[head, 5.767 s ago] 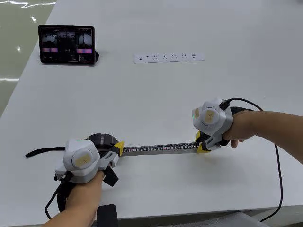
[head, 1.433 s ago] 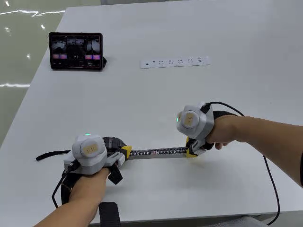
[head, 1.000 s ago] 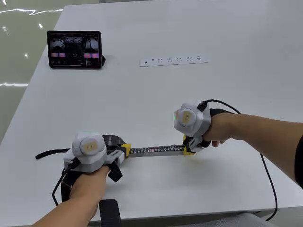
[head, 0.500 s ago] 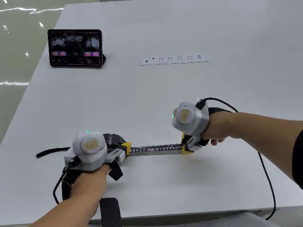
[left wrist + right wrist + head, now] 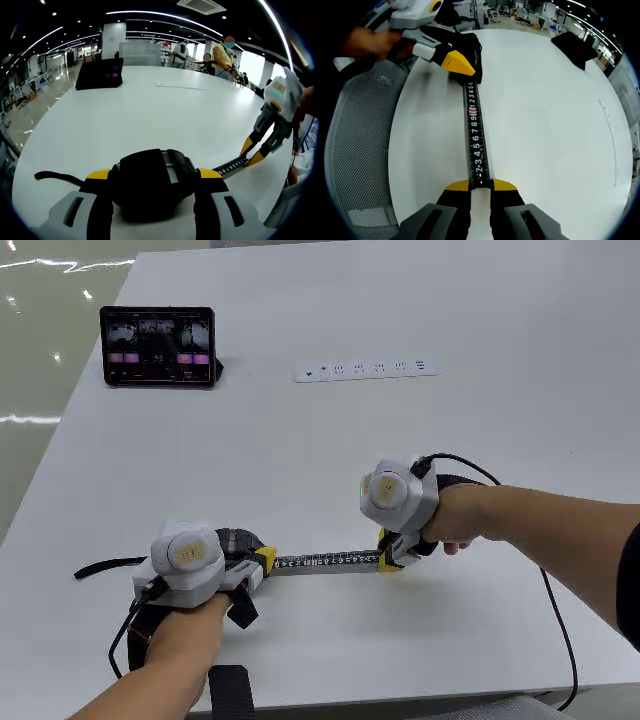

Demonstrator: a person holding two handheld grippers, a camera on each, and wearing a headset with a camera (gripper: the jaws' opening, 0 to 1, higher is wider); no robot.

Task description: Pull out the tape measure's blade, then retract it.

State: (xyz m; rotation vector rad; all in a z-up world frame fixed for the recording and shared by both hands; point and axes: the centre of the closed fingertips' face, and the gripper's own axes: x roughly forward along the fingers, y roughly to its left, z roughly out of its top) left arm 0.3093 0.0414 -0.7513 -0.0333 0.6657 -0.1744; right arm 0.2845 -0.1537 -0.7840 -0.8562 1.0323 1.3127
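Left claw (image 5: 153, 173) is clamped around the black tape measure (image 5: 236, 539), which sits on the white counter (image 5: 300, 450) near its front left edge. Right claw (image 5: 480, 186) is closed on the tip of the blade (image 5: 474, 125). The blade is pulled out flat along the counter between the two claws, numbers up. A black strap (image 5: 100, 564) trails left of the case. A tablet (image 5: 157, 345) stands far left, and a power strip (image 5: 368, 368) lies at back centre.

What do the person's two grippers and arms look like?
The left gripper and right gripper match: rounded white housings with a tan disc on top, dark jaws tipped yellow. A black cable trails from the right one. Forearms bare.
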